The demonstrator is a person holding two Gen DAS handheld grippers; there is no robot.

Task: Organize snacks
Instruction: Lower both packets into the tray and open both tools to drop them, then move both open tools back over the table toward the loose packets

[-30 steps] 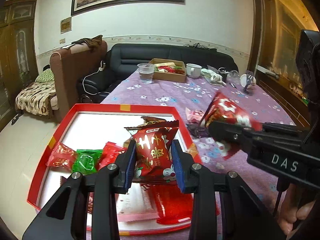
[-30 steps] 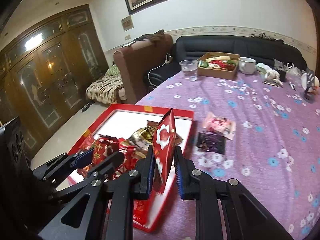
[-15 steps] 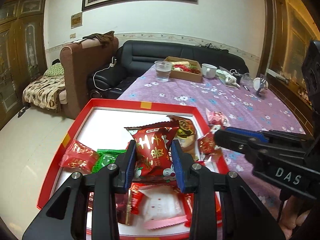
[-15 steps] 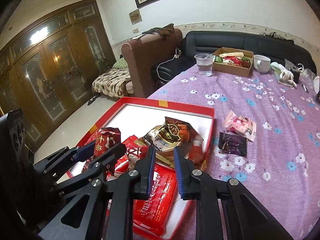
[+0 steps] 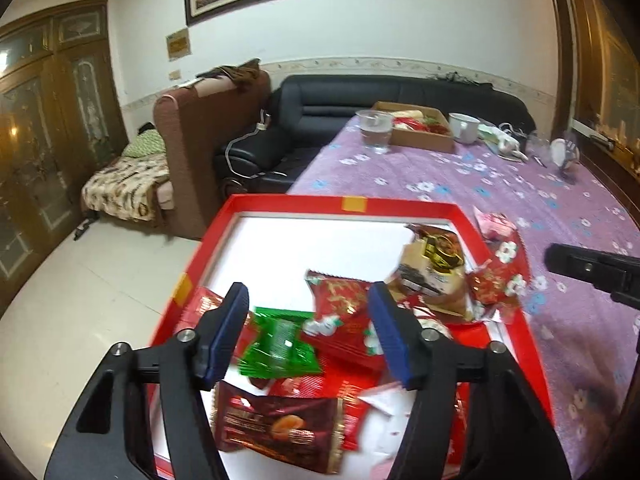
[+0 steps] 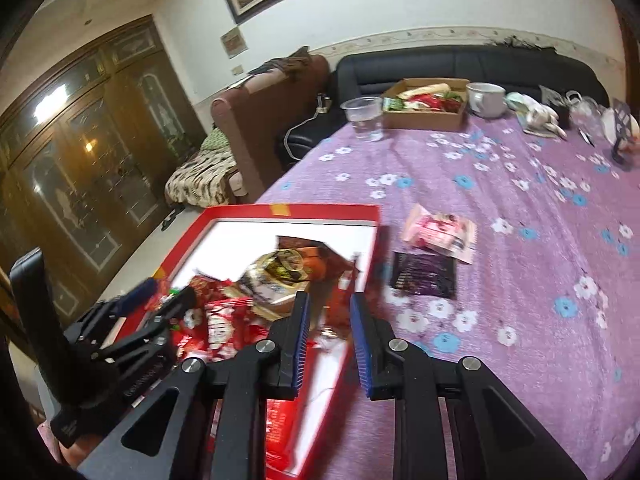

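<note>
The right gripper (image 6: 328, 332) stands parted and empty above the right wall of the red tray (image 6: 288, 210), and the left gripper (image 5: 308, 332) hangs spread wide and empty over the tray's heaped packets. Two packets lie outside on the purple flowered tablecloth (image 6: 520, 184), just right of the tray: the dark purple packet (image 6: 424, 275) ahead-right of the right gripper, the nearer one, and the pink packet (image 6: 440, 232) beyond, its long axis crosswise. A black sofa (image 6: 460, 64) stands behind the table.

Print on the dark red packet (image 5: 280, 428) is smeared by blur and cannot be read. The red tray (image 5: 296, 202) is cut off at the frame bottom, its near rim masked by black gripper arms. The tray's near wall (image 6: 320, 412) is blurred. Only the tip of the right gripper (image 5: 592, 272) is seen.
</note>
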